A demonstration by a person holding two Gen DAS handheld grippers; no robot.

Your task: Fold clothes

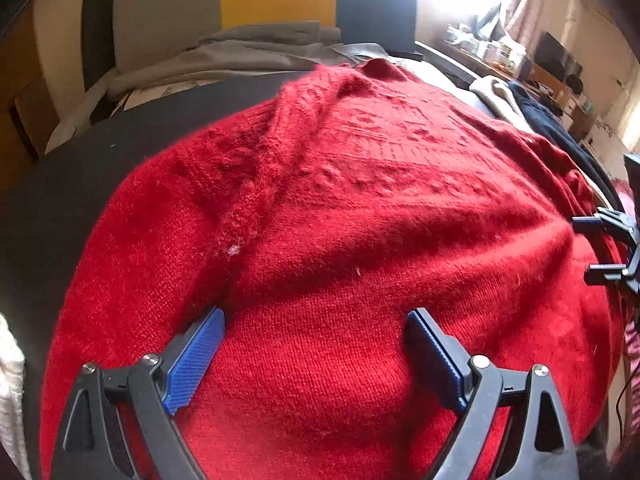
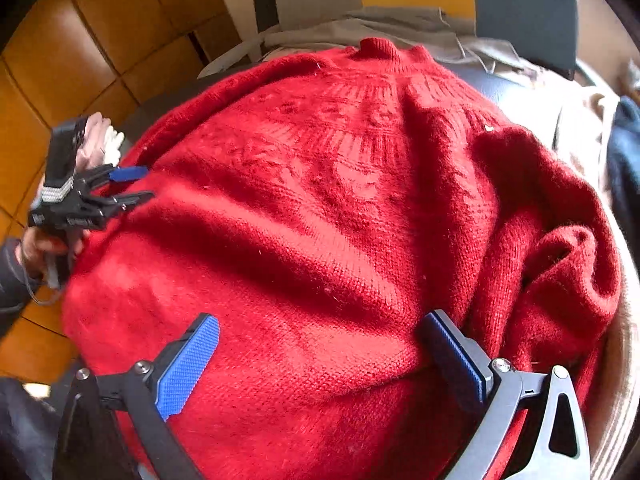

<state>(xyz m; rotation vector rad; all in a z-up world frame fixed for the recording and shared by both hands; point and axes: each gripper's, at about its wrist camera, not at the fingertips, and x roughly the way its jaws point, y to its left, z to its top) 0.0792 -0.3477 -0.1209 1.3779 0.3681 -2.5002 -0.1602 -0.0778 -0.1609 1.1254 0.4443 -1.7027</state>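
Observation:
A red knitted sweater (image 1: pixel 340 200) lies spread on a dark table (image 1: pixel 60 184), collar (image 2: pixel 376 50) at the far side. Its right sleeve (image 2: pixel 560 264) is bunched in folds. My left gripper (image 1: pixel 316 314) is open, its blue pads (image 1: pixel 196 360) low over the cloth near the hem. In the right wrist view the left gripper (image 2: pixel 134 185) sits at the sweater's left edge, held by a hand (image 2: pixel 44 246). My right gripper (image 2: pixel 320 320) is open too, above the lower body of the sweater. It shows at the sweater's right edge in the left wrist view (image 1: pixel 596 246).
A grey garment (image 1: pixel 260 46) is heaped behind the collar, in front of chair backs (image 1: pixel 168 20). Beige (image 1: pixel 494 94) and navy clothes (image 1: pixel 552 120) lie at the right. A white knit (image 1: pixel 10 380) sits at the left edge. Orange floor tiles (image 2: pixel 60 60) lie beyond the table.

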